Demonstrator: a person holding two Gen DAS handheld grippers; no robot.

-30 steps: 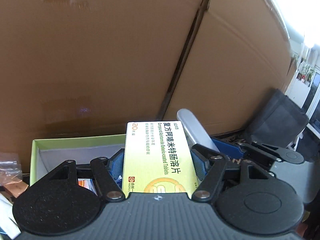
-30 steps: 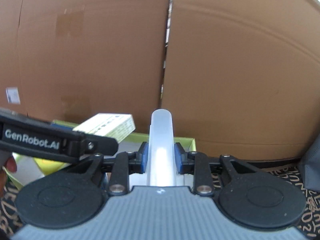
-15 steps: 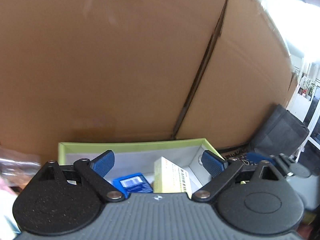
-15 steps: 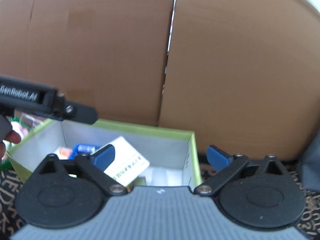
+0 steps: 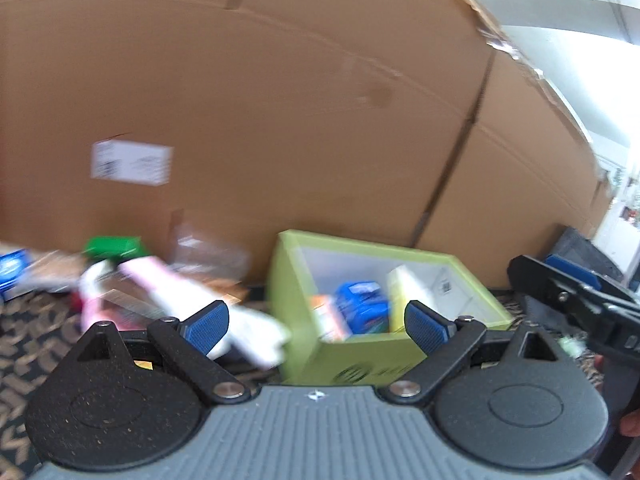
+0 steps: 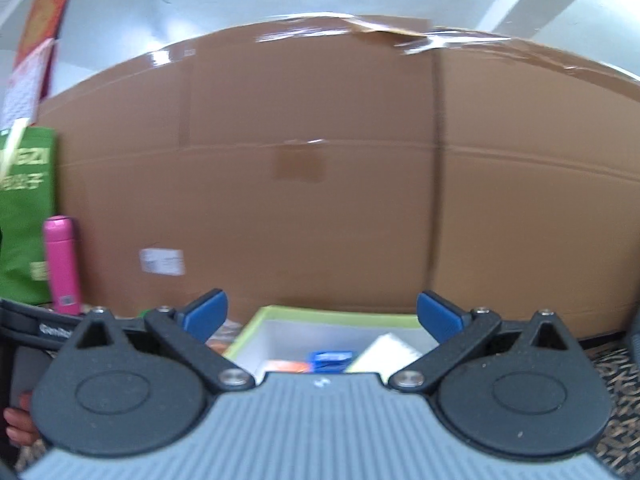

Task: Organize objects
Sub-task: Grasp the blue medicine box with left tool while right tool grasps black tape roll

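left wrist view: the left gripper (image 5: 316, 322) has its jaws spread wide with nothing between the blue pads (image 5: 206, 326); they have just been opening. behind it at about 1 o'clock a green box (image 5: 370, 354) stands on the patterned floor, with a blue pack (image 5: 362, 306) and a yellow carton (image 5: 404, 296) inside. a blurred pink-white pack (image 5: 188, 302) lies at 10 o'clock among loose clutter. the right gripper's side (image 5: 580, 300) shows at 3 o'clock.

right wrist view: the right gripper (image 6: 322, 314) is fully spread and empty, its jaws just having opened. the green box (image 6: 332, 314) sits straight ahead at 12 o'clock, against a cardboard wall (image 6: 320, 200). a pink bottle (image 6: 62, 264) stands at 9 o'clock.
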